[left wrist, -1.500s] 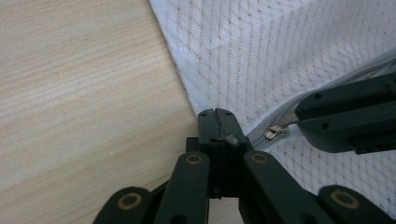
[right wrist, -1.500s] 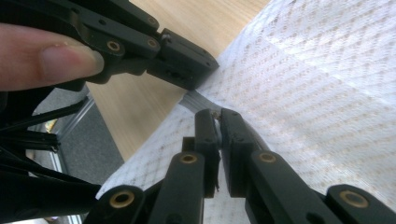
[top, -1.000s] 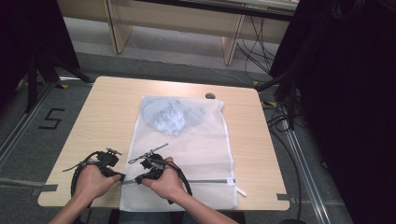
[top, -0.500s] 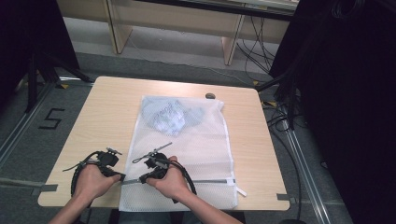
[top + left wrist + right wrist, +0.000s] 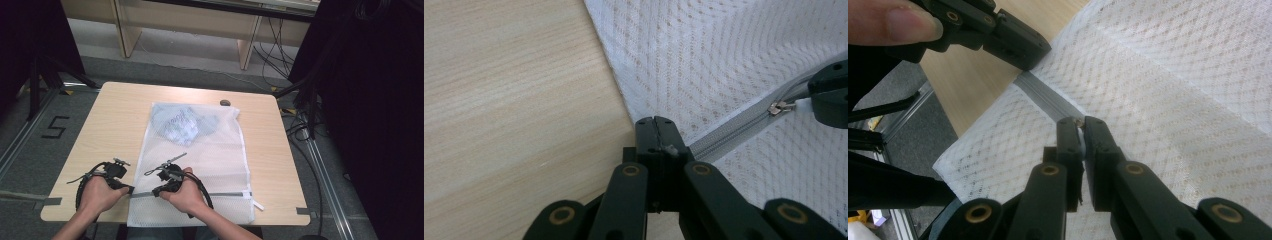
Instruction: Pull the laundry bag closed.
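Note:
A white mesh bag (image 5: 200, 165) lies flat on the wooden table (image 5: 110, 115), with a pale blue garment (image 5: 182, 122) inside its far end. A grey zipper (image 5: 230, 194) runs across the bag near the front edge. My left gripper (image 5: 131, 190) is shut on the zipper's end at the bag's left edge (image 5: 656, 132). Just to its right, my right gripper (image 5: 156, 192) is shut on the small metal zipper pull (image 5: 1079, 124). The left gripper view has the pull (image 5: 780, 106) held by the right gripper's black tip. A short stretch of zipper (image 5: 1043, 97) spans the two grippers.
A small dark object (image 5: 225, 103) lies at the table's far edge beyond the bag. Bare wood lies left and right of the bag. The bag's front end hangs over the table's front edge. Black curtains and cables stand at the right.
The right hand has edged slightly to the right along the zipper. The left gripper and the bag have stayed where they were.

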Motion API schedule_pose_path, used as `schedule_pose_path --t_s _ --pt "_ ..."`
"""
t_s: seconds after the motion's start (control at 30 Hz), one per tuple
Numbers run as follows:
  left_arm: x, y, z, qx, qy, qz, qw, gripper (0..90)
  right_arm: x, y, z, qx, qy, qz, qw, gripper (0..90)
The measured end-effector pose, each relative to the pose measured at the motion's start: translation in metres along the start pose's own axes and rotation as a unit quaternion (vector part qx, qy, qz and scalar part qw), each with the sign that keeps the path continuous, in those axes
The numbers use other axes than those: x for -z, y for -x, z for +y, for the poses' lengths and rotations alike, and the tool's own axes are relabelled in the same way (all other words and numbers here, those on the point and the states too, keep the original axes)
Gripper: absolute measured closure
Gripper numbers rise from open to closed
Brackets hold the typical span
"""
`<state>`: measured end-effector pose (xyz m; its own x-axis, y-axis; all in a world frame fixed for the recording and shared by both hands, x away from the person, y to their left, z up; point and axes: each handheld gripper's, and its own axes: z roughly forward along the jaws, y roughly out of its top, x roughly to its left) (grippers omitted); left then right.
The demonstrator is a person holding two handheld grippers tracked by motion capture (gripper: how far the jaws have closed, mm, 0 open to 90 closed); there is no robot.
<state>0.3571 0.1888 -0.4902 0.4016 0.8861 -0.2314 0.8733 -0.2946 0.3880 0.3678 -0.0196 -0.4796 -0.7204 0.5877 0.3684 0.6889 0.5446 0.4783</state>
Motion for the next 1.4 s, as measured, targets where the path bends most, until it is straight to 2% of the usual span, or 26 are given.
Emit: schedule_pose_path --t_s 0.13,0.43,0.47,0.6,0.63,0.67,0.73,0.77,0.9,0.93,1.07,1.4 --pt "0.0 0.0 0.0 -0.003 -0.003 0.002 1.0 90.0 0.002 0.001 -0.002 -0.008 -0.001 0.0 1.0 87.1" --pt "0.0 0.0 0.0 -0.003 -0.004 0.002 1.0 90.0 0.006 0.004 -0.004 -0.001 0.001 -0.003 1.0 87.1" --pt "0.0 0.0 0.0 -0.003 -0.003 0.002 1.0 90.0 0.006 0.003 -0.004 -0.007 0.001 -0.001 1.0 87.1" --pt "0.0 0.001 0.0 0.0 0.0 0.005 1.0 90.0 0.008 0.003 -0.004 0.006 0.007 -0.008 0.9999 87.1" --pt "-0.001 0.001 0.0 0.001 0.002 0.008 1.0 90.0 0.009 0.002 -0.004 -0.001 0.003 -0.006 1.0 87.1" --pt "0.001 0.0 0.001 -0.006 -0.007 0.003 1.0 90.0 0.009 0.002 -0.004 0.0 0.004 -0.005 1.0 87.1" --pt "-0.001 0.001 0.0 0.001 0.002 0.007 1.0 90.0 0.009 0.003 -0.005 0.0 0.005 -0.007 1.0 87.1" --pt "0.0 0.0 0.0 -0.004 -0.004 0.003 1.0 90.0 0.009 0.003 -0.005 -0.003 0.002 -0.009 1.0 87.1" --pt "-0.001 0.001 0.0 0.002 0.002 0.007 1.0 90.0 0.011 0.005 -0.007 -0.007 0.006 -0.005 0.9999 87.1" --pt "0.001 0.0 0.001 -0.007 -0.008 0.005 0.9999 90.0 0.012 0.005 -0.007 -0.006 0.007 -0.008 0.9999 87.1" --pt "0.0 0.0 0.001 -0.006 -0.006 0.002 1.0 90.0 0.014 0.007 -0.008 -0.014 0.008 -0.005 0.9999 87.1" --pt "-0.001 0.001 0.0 0.002 0.001 0.008 1.0 90.0 0.018 0.009 -0.011 -0.013 0.014 -0.004 0.9998 87.1"
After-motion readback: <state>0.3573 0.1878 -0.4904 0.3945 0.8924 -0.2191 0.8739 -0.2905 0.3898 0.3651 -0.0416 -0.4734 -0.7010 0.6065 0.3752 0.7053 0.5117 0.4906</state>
